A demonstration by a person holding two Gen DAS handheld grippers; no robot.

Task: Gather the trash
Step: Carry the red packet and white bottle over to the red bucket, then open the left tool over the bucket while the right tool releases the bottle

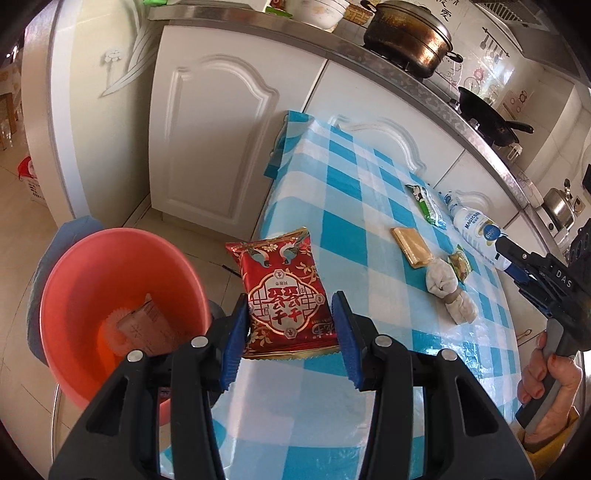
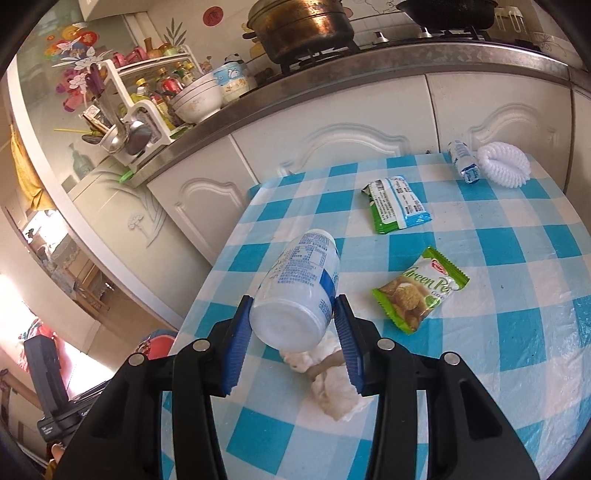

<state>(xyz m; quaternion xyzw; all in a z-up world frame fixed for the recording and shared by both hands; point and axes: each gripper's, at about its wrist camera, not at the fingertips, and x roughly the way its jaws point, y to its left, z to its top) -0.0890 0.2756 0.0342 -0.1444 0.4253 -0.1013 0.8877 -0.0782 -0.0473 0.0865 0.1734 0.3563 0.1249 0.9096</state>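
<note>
My left gripper is shut on a red snack packet, held at the left edge of the checked table, beside a pink bucket with a carton in it. My right gripper is shut on a white plastic bottle, held above the table over a crumpled white tissue. The right gripper with the bottle also shows in the left wrist view. On the table lie a green pea snack packet, a green and blue wrapper, a small bottle and a tan wrapper.
White cabinets and a steel counter with a pot and a pan run behind the table. A white foam net lies at the table's far right. The bucket stands on a grey stool over the tiled floor.
</note>
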